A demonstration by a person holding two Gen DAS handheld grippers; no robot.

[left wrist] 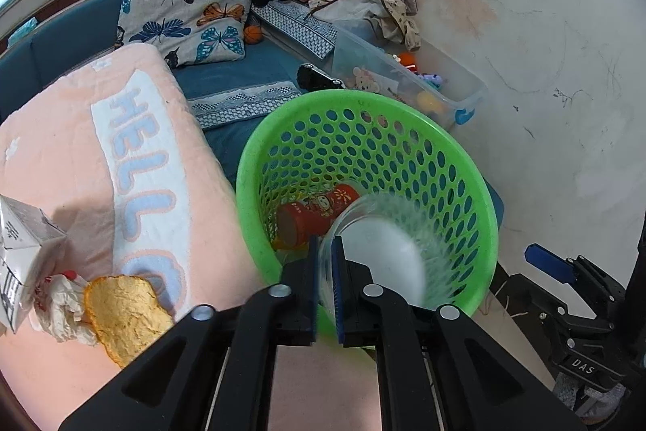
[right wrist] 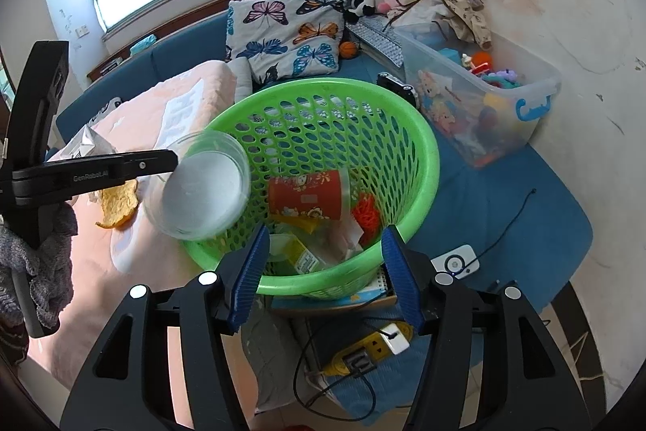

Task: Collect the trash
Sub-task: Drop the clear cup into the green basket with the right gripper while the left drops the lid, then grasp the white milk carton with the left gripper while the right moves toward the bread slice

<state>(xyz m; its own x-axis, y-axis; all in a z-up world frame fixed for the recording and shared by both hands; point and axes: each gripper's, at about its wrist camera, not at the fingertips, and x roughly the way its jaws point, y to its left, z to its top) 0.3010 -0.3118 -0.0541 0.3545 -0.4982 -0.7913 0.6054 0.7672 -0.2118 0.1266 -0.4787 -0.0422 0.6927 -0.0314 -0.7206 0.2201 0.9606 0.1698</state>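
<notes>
A green perforated basket (left wrist: 403,116) (right wrist: 432,148) stands tilted beside the bed, with a red paper cup (left wrist: 319,213) (right wrist: 307,196) and wrappers inside. A clear plastic cup (left wrist: 387,261) (right wrist: 206,188) hangs blurred over the basket's near-left rim. Its rim lies in the narrow gap of my left gripper (left wrist: 325,261) (right wrist: 173,160), whose pads stand slightly apart. My right gripper (right wrist: 325,261) is open over the basket's near rim with nothing between its fingers. On the pink blanket lie an orange peel (left wrist: 125,314) (right wrist: 117,204), a crumpled tissue (left wrist: 64,305) and a white carton (left wrist: 20,249).
A clear toy bin (left wrist: 403,75) (right wrist: 484,108) stands by the wall behind the basket. A butterfly pillow (left wrist: 189,15) and plush toys sit further back. A yellow power strip (right wrist: 371,350) with cables lies on the floor below the basket.
</notes>
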